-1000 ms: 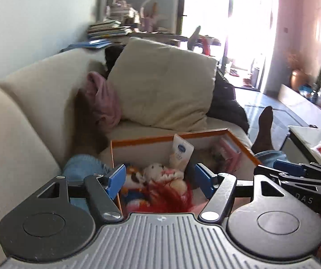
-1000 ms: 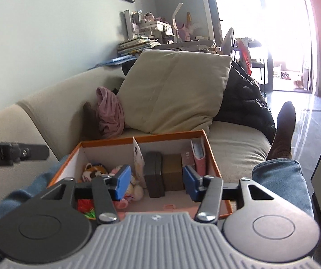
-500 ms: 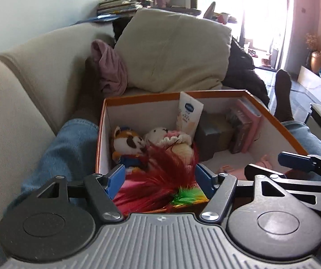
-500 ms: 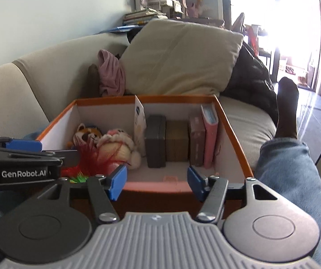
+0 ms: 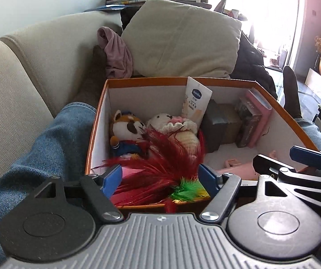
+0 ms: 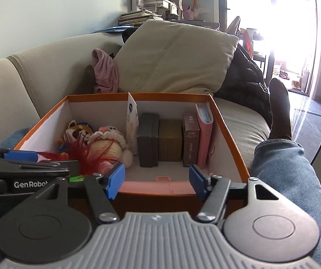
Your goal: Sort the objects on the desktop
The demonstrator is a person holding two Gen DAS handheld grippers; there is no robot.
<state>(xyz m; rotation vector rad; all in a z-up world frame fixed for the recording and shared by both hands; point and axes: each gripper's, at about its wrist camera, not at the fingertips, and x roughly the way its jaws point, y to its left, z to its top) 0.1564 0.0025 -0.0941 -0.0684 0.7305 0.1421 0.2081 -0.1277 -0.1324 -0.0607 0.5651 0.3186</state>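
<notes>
Orange box [image 6: 229, 134] with white inner walls rests on the person's jeans-clad lap [image 6: 294, 170] on a beige sofa [image 5: 26, 67]. Both tongs hover at the box's near rim, each with its blue-padded fingers spread and nothing between them: the left tongs [image 5: 160, 177] over the near left corner, the right tongs [image 6: 157, 181] over the near middle.

Inside, the left half holds soft toys: a brown-and-white plush animal [image 5: 126, 127] against the left wall, and just right of it a cream crocheted doll [image 5: 182, 132]. Red feathers [image 5: 160, 163] with a green tuft [image 5: 187, 189] lie over the near part of these toys, reaching up between the left tongs' fingers. A white lotion tube [image 5: 196, 100] stands upright against the far wall, about mid-box, touching the doll.

Right of the tube, four things stand in a row along the far wall: a dark grey case [image 6: 148, 141], an olive-brown box [image 6: 170, 141], a dark book [image 6: 190, 141] and a pink book [image 6: 205, 134] beside the right wall. A flat pink item [image 6: 160, 185] lies on the box floor at the near edge.

Behind the box, a large cream cushion [image 6: 178, 58] leans on the sofa back, a pink cloth [image 6: 104, 71] to its left, a black jacket [image 6: 245, 78] to its right.
</notes>
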